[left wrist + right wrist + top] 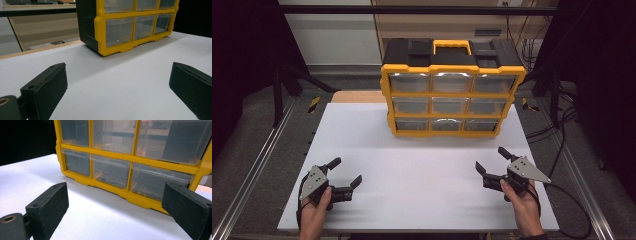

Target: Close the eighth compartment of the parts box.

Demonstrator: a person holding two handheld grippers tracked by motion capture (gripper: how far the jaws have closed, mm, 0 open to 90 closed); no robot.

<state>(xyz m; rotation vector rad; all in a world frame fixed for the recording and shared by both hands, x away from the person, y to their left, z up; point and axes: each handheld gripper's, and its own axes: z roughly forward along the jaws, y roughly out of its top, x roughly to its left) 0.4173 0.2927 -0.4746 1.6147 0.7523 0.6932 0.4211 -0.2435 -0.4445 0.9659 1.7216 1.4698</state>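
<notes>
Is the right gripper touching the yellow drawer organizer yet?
Apart. The high view shows bare white table between the right gripper and the yellow drawer organizer; its jaws stand open.

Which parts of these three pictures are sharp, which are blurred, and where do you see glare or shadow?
High view: bright white table, dark surroundings, glare on the organizer's top drawers. Left gripper view: near jaws soft, organizer sharper, its shadow on the table. Right gripper view: jaws blurred, reflections in the clear drawers, shadow beneath the yellow frame.
</notes>
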